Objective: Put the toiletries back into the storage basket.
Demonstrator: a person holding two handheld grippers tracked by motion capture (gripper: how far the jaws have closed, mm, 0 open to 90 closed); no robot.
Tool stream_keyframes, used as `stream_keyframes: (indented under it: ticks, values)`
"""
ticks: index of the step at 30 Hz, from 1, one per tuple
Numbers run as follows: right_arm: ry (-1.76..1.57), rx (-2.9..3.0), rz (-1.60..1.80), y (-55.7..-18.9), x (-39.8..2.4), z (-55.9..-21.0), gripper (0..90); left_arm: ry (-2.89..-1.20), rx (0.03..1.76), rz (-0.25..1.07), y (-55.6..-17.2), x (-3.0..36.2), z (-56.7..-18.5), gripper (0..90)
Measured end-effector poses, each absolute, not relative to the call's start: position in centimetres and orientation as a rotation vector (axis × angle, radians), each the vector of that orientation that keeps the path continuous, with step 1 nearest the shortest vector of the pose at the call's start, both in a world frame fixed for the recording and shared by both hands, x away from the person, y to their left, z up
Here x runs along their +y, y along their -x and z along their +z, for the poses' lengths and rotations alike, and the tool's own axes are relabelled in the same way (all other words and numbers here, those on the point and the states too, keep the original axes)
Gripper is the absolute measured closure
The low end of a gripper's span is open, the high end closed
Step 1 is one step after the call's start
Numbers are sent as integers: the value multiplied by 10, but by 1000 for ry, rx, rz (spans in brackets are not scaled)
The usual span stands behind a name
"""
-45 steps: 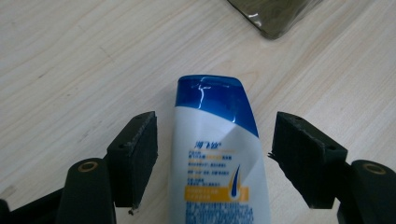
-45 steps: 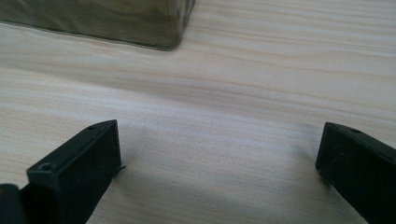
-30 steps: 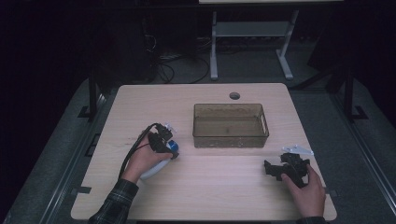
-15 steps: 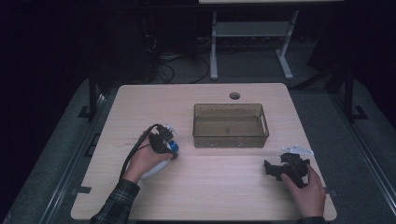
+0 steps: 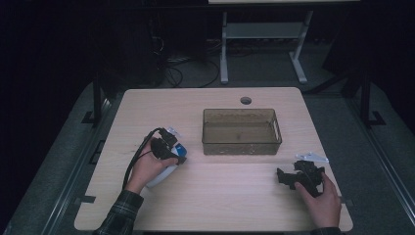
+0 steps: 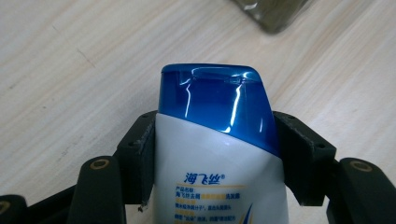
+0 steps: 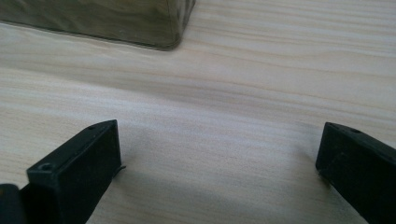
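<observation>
Pale wood-grain: table (image 5: 220, 105), light top with a round cable hole (image 5: 245, 100) near its far edge.
Bin: translucent brownish container (image 5: 242, 131), rectangular, sits centre-far on the table; looks empty from the high view. One corner of it (image 6: 275, 14) shows at the top of the left gripper view, another (image 7: 140, 21) at the top of the right gripper view.
Left gripper: left gripper (image 5: 169, 149) at left of the table, just left of the bin, held in the left hand (image 5: 149, 169); black cable (image 5: 137, 159) loops from it toward the near edge.
Left fingers: closed against both sides of a bottle, one finger (image 6: 135, 154) on each flank, just below the cap.
Bottle: white bottle (image 6: 219, 182) with glossy blue cap (image 6: 215, 100), blue and yellow printed label; lies low over the table, cap pointing toward the bin. In the high view its white body (image 5: 164, 174) shows beneath the hand.
Right gripper: right gripper (image 5: 296, 176) at near right of the table, in the right hand (image 5: 320, 198), well apart from the bin.
Right fingers: spread wide, one finger (image 7: 79, 168) at each side of the view, bare table between them, holding nothing.
Sleeve: plaid cuff (image 5: 120, 215) on the left forearm at the near edge.
</observation>
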State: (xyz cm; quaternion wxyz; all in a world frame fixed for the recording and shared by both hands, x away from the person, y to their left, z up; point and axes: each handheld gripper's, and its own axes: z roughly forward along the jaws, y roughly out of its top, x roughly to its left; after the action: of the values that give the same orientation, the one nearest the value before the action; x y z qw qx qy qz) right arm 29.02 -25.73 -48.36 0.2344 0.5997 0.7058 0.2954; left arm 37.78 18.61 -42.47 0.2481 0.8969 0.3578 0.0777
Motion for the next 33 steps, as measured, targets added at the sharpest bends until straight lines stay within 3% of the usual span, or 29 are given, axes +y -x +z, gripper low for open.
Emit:
stream_keyframes:
  ticks: [19,33]
  values:
    - [-1646,1937,811,-290,-257,-484,0,-2117,930,262,-345,236,-397,359]
    - [-1646,1937,812,-290,-257,-484,0,-1979,924,275,-329,272,-379,361]
